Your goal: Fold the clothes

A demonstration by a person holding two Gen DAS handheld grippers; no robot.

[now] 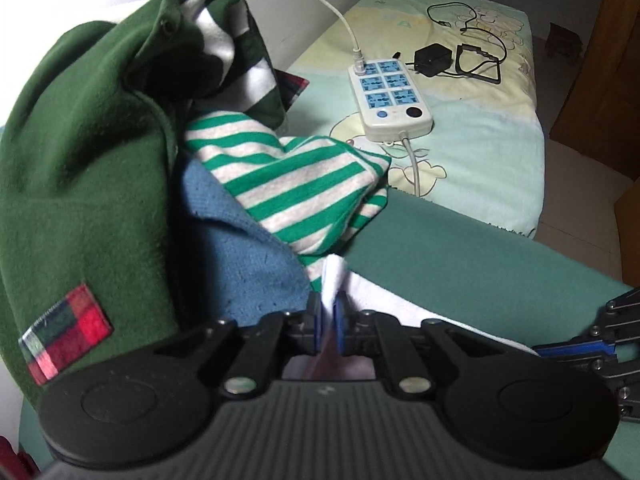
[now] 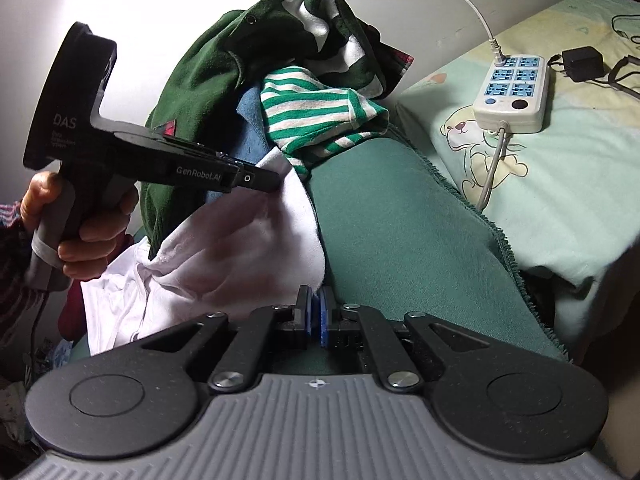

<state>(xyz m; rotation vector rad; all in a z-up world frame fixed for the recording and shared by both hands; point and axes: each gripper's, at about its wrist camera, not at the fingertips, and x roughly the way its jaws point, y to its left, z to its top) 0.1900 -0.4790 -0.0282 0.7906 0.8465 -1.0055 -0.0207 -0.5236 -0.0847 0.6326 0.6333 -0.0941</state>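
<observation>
Both grippers on white garment edges — teal blanket beside.

dark green jacket, green-striped shirt, blue sweater, white garment

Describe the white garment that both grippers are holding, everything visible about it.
The white garment is soft, fleecy-looking cloth, crumpled and partly spread on the teal blanket. Its far edge lies against the clothes pile, beside the green-striped top and blue knit. The left gripper is shut on an upper edge; the right gripper is shut on a nearer edge. No print or buttons show.
</observation>
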